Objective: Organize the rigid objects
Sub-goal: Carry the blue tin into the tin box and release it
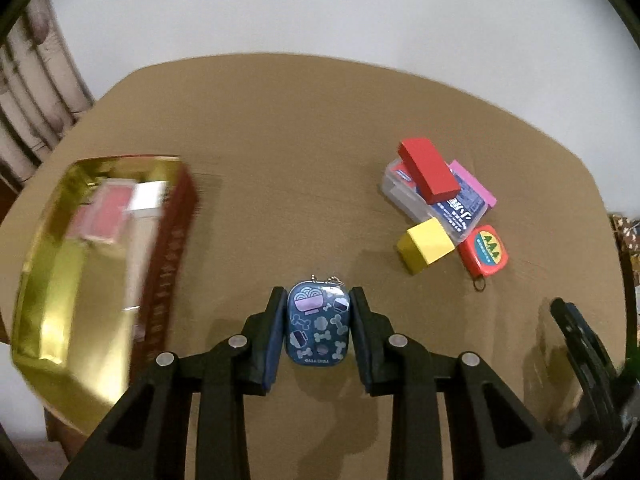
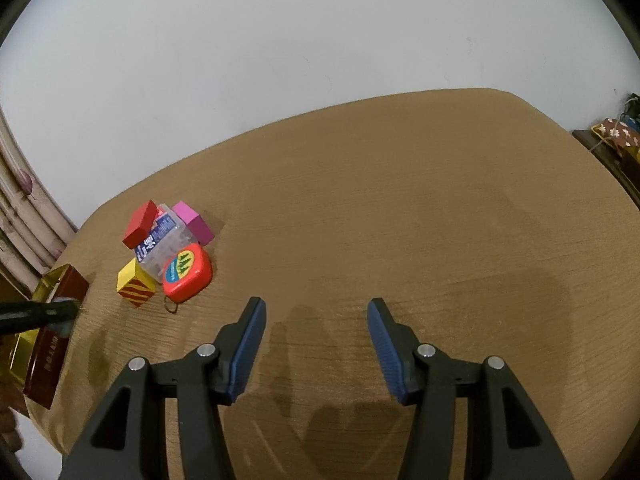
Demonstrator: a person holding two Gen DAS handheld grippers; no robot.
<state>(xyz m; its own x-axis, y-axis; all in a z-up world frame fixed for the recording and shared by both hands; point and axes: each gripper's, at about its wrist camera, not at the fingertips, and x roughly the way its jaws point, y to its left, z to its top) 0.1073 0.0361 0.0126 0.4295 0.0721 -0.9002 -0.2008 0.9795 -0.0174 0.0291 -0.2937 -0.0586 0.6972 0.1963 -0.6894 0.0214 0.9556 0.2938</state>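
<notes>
My left gripper (image 1: 318, 300) is shut on a small blue tin (image 1: 318, 326) printed with bones and bowls, held above the wooden table (image 1: 300, 160). Left of it stands a gold-lined red box (image 1: 80, 260), blurred, with a pink item inside. At the right lies a pile: a red block (image 1: 429, 170) on a clear plastic case (image 1: 448, 208), a pink block (image 1: 474, 180), a yellow block (image 1: 426, 248) and a red tape measure (image 1: 484, 254). My right gripper (image 2: 316, 308) is open over bare table, with the same pile (image 2: 168, 248) far to its left.
A curtain (image 1: 36, 100) hangs behind the table's left edge and a pale wall behind it. The other gripper's dark body (image 1: 584, 360) shows at the right of the left wrist view. A side shelf with patterned cloth (image 2: 616, 132) stands beyond the table's right edge.
</notes>
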